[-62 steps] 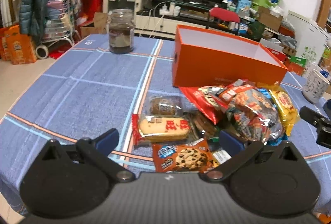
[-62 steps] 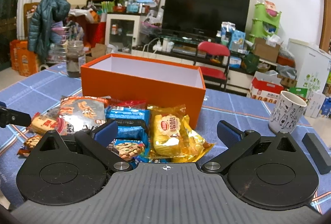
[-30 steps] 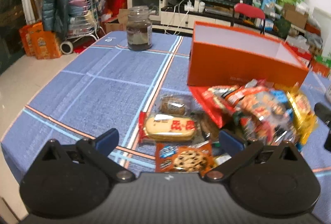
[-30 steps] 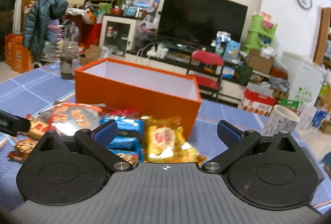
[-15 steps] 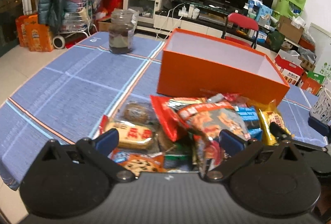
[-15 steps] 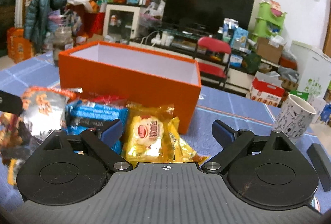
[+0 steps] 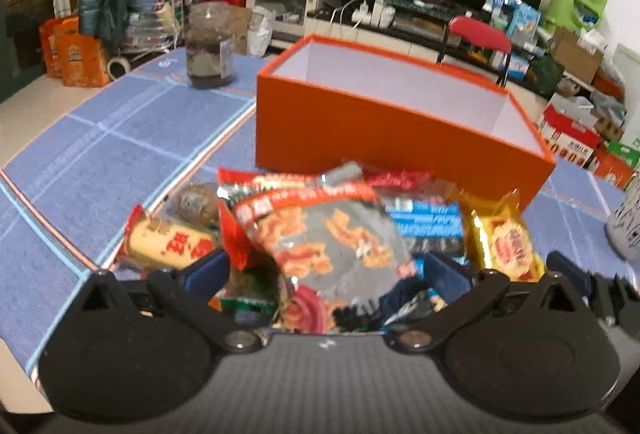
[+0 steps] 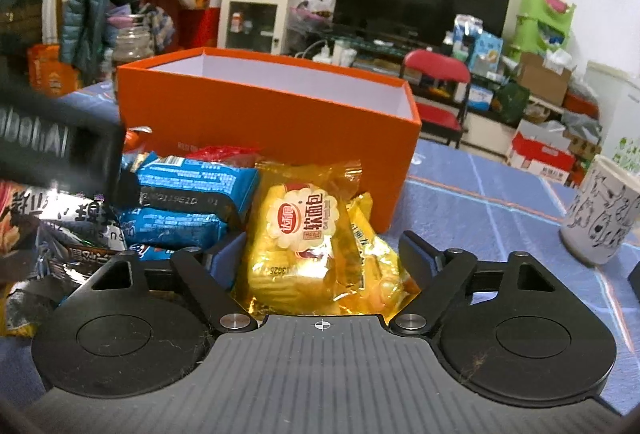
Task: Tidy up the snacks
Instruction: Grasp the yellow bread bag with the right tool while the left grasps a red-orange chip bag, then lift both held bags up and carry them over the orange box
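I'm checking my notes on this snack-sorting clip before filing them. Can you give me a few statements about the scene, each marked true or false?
1. The orange box holds several snacks. False: its visible inside looks bare, and the snacks lie on the table in front of it.
2. The yellow bread packet sits between the right claw fingers. True.
3. A glass jar stands on the blue tablecloth. True.
4. The white mug lies tipped over. False: it stands upright.
5. The blue packets lie right of the yellow one. False: they lie left.

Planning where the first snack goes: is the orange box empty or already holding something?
Empty as far as visible: the orange box shows bare white inner walls; its floor is hidden.
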Demonstrator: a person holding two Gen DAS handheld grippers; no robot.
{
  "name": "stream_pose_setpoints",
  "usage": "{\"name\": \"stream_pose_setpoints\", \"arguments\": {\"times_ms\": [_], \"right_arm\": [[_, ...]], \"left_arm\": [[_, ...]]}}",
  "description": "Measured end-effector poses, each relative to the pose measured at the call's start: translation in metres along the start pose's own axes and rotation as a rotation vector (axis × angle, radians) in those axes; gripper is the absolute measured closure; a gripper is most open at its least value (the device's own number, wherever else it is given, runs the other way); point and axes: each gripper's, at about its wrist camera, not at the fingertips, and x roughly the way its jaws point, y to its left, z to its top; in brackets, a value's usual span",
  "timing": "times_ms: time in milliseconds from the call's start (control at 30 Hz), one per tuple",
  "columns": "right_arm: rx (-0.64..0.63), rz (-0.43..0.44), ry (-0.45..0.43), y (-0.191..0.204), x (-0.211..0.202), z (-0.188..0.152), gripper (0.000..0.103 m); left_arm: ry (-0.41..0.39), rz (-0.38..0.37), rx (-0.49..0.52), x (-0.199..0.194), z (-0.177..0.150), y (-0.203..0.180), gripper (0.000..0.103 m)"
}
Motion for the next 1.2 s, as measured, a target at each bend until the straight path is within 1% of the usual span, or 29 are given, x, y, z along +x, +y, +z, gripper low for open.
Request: {"name": "stream_pose_setpoints", "arguments": {"times_ms": [100, 167, 200, 233, 267, 400, 433, 500, 533, 567, 600, 633, 733, 833, 967, 1067, 1200], "right_arm": [[-0.006, 0.000, 0.005, 0.002, 0.004, 0.000, 0.033], [-0.018, 0.006, 0.009, 0.005, 0.007, 0.002, 0.043], [-0.028, 0.010, 0.013, 0.007, 0.008, 0.003, 0.052], [-0.043, 0.010, 0.020, 0.009, 0.009, 0.004, 0.056], [-0.057, 0.005, 0.024, 0.012, 0.009, 0.004, 0.057], [-0.061, 0.016, 0.037, 0.013, 0.009, 0.006, 0.059], [-0.054, 0.022, 0.043, 0.012, 0.010, 0.007, 0.060], [-0.041, 0.035, 0.050, 0.009, 0.010, 0.006, 0.061], [-0.037, 0.040, 0.053, 0.008, 0.010, 0.006, 0.063], [-0.029, 0.045, 0.056, 0.007, 0.010, 0.007, 0.064], [-0.020, 0.052, 0.057, 0.006, 0.009, 0.007, 0.069], [-0.013, 0.057, 0.058, 0.005, 0.009, 0.007, 0.071], [-0.002, 0.070, 0.055, 0.002, 0.007, 0.008, 0.074], [-0.005, 0.065, 0.049, 0.003, 0.004, 0.007, 0.075], [-0.027, 0.050, 0.027, 0.005, -0.003, 0.010, 0.075], [-0.037, 0.036, 0.019, 0.007, -0.006, 0.011, 0.075], [-0.041, 0.018, 0.005, 0.003, -0.010, 0.015, 0.075]], "left_arm": [[-0.001, -0.028, -0.057, 0.003, -0.004, 0.012, 0.001], [-0.005, -0.054, -0.082, 0.007, -0.003, 0.017, 0.001], [-0.007, -0.069, -0.078, 0.009, -0.003, 0.019, 0.001], [-0.012, -0.087, -0.070, 0.010, -0.003, 0.022, 0.002], [-0.013, -0.101, -0.067, 0.011, -0.002, 0.026, 0.004], [0.004, -0.133, -0.103, 0.016, 0.001, 0.045, 0.023], [0.007, -0.144, -0.107, 0.017, 0.002, 0.049, 0.025], [0.008, -0.160, -0.103, 0.015, 0.005, 0.054, 0.034], [0.009, -0.165, -0.101, 0.014, 0.006, 0.054, 0.035], [0.008, -0.171, -0.096, 0.012, 0.006, 0.056, 0.035], [0.005, -0.184, -0.093, 0.009, 0.006, 0.057, 0.035], [-0.002, -0.194, -0.089, 0.005, 0.006, 0.058, 0.036], [-0.050, -0.202, -0.045, -0.009, 0.006, 0.059, 0.036], [-0.080, -0.212, -0.003, -0.020, 0.008, 0.059, 0.036], [-0.075, -0.242, 0.050, -0.025, 0.012, 0.057, 0.036], [-0.083, -0.245, 0.104, -0.024, 0.012, 0.056, 0.036], [-0.101, -0.242, 0.116, -0.022, 0.011, 0.060, 0.036]]}}
